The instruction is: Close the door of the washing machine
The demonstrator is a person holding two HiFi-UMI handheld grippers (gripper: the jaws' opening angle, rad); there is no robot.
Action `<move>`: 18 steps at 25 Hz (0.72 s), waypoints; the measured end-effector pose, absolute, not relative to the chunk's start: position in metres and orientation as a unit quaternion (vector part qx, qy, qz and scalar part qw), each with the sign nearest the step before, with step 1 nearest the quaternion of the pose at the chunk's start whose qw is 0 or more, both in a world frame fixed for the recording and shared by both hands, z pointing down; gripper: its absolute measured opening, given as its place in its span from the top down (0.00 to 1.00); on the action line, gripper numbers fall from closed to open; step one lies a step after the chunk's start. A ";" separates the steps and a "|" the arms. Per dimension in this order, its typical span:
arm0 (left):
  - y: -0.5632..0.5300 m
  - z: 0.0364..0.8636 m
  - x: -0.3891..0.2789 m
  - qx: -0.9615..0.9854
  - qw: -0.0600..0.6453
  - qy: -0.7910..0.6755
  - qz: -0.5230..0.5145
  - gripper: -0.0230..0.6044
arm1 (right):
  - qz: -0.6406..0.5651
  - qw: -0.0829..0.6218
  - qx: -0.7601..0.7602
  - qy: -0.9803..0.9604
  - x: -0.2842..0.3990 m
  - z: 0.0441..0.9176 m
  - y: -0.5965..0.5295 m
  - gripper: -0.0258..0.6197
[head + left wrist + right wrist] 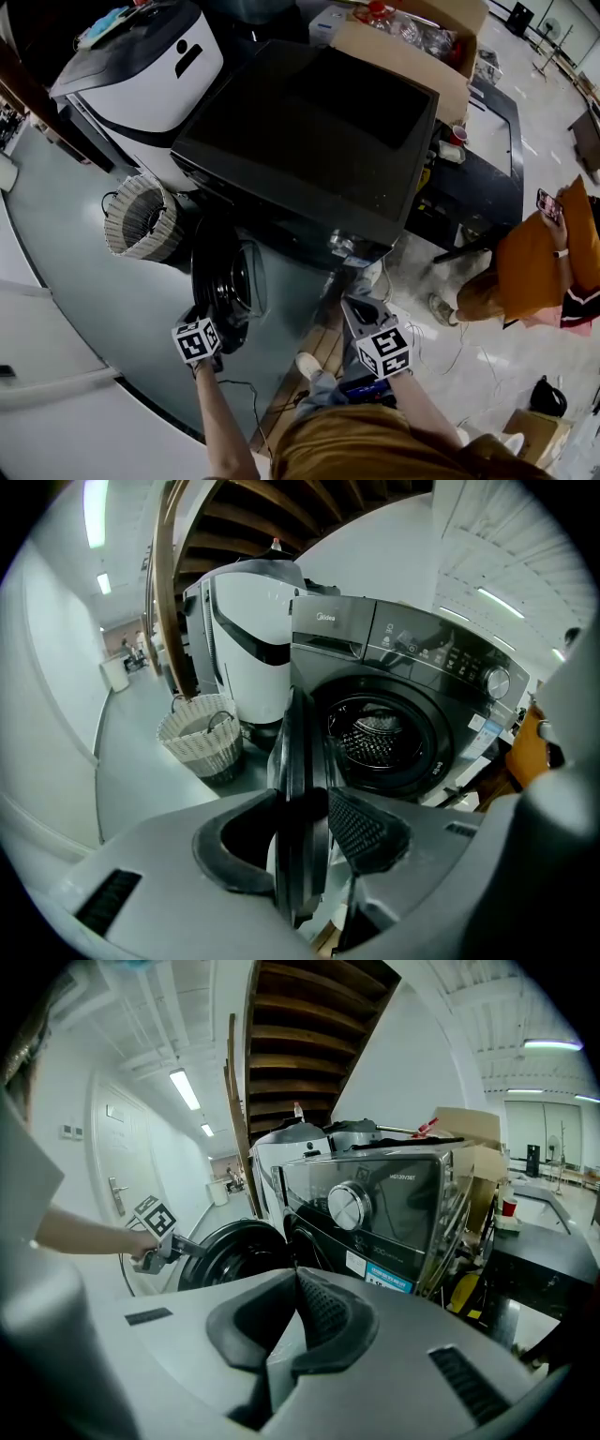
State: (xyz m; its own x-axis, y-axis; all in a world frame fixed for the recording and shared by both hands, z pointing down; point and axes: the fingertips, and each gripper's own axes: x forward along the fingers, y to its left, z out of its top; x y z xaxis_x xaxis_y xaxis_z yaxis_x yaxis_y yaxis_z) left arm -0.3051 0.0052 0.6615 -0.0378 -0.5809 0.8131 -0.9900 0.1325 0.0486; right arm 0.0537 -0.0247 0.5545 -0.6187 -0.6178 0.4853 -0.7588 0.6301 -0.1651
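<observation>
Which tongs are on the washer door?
The left tongs, straddling the edge of the open door. The right tongs are shut, clear of it.

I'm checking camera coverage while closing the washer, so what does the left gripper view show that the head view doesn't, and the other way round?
Only the left gripper view: the drum inside the washing machine, its control dial, and the door edge-on between the left gripper's jaws. Only the head view: the machine's black top, the right gripper, a seated person holding a phone, a cardboard box. Both: the woven basket, the open door, the white appliance beside the washer.
</observation>
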 end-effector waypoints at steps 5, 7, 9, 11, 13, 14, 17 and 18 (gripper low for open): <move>0.003 0.663 -0.291 0.599 0.368 -0.654 0.278 0.66 | 0.179 0.199 0.395 -0.879 0.059 0.554 -0.027 0.94; 0.000 0.664 -0.286 0.604 0.373 -0.652 0.267 0.66 | 0.176 0.197 0.397 -0.879 0.059 0.549 -0.031 0.94; -0.001 0.664 -0.282 0.606 0.376 -0.650 0.262 0.66 | 0.177 0.186 0.401 -0.879 0.058 0.539 -0.033 0.94; 0.001 0.664 -0.277 0.607 0.380 -0.647 0.260 0.66 | 0.176 0.176 0.404 -0.880 0.059 0.528 -0.033 0.94; 0.000 0.665 -0.271 0.608 0.384 -0.645 0.259 0.67 | 0.168 0.175 0.406 -0.881 0.061 0.523 -0.034 0.94; -0.001 0.666 -0.267 0.610 0.385 -0.643 0.259 0.68 | 0.166 0.176 0.406 -0.881 0.062 0.521 -0.035 0.94; -0.002 0.666 -0.257 0.619 0.387 -0.635 0.253 0.70 | 0.170 0.170 0.403 -0.883 0.061 0.515 -0.035 0.94; -0.002 0.666 -0.254 0.622 0.387 -0.633 0.249 0.71 | 0.172 0.165 0.401 -0.884 0.059 0.512 -0.036 0.94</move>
State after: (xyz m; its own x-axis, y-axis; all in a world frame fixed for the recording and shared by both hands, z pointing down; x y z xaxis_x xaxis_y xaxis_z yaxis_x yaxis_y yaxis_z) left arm -0.2538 -0.0024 0.6659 0.0732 -0.5952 0.8002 -0.9810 0.1018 0.1655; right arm 0.0594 -0.0358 0.5115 -0.6233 -0.6529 0.4304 -0.7666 0.6188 -0.1714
